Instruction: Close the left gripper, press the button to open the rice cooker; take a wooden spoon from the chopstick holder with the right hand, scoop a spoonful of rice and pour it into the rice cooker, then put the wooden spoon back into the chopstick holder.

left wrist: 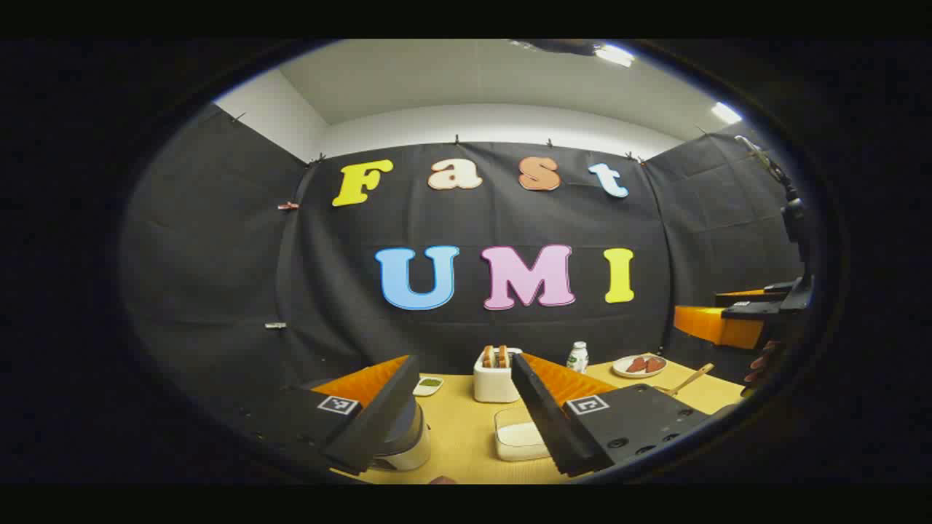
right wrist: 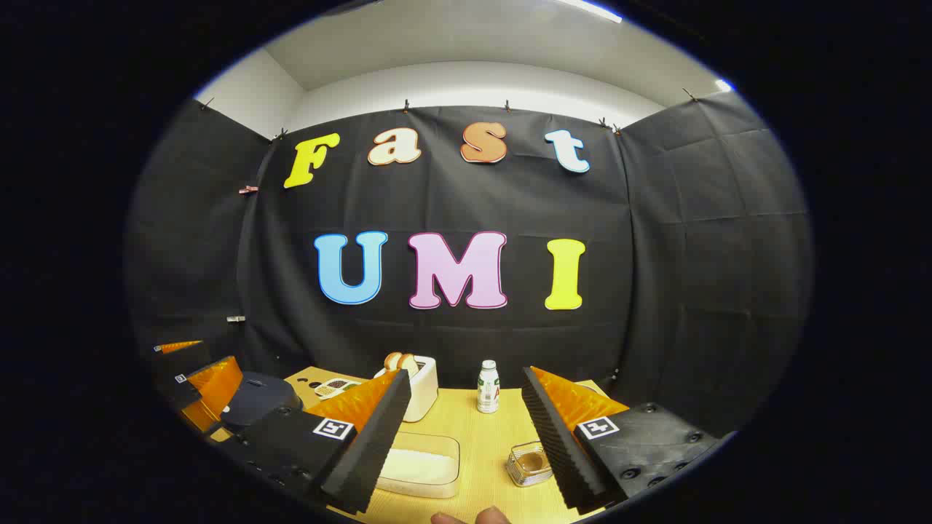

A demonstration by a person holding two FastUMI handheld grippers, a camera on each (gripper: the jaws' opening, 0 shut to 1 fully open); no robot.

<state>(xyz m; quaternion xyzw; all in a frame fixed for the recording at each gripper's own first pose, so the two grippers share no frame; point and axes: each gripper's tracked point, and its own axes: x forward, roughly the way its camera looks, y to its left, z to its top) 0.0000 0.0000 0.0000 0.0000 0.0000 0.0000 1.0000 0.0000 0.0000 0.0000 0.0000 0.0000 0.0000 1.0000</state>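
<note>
**Start state: both tools wide open, rice cooker lid not yet opened**

Left tool is seen spread wide in the left gripper view, nothing held between its fingers. Right tool is likewise spread wide and empty in the right gripper view. Both are held above the desk, touching nothing.

Rice cooker is seen at the desk's left side with its dark lid down; in the left gripper view it sits just behind the left finger. Rice container lies on the desk near centre, white rice inside. A wooden spoon handle sticks up at the right of the desk; its holder cannot be made out. Toaster, bottle and a plate stand farther back.

Judged step: the very first, nothing done yet. Next move calls for the left tool to be closed fully, then brought down onto the cooker's button; the button itself cannot be located here.
</note>
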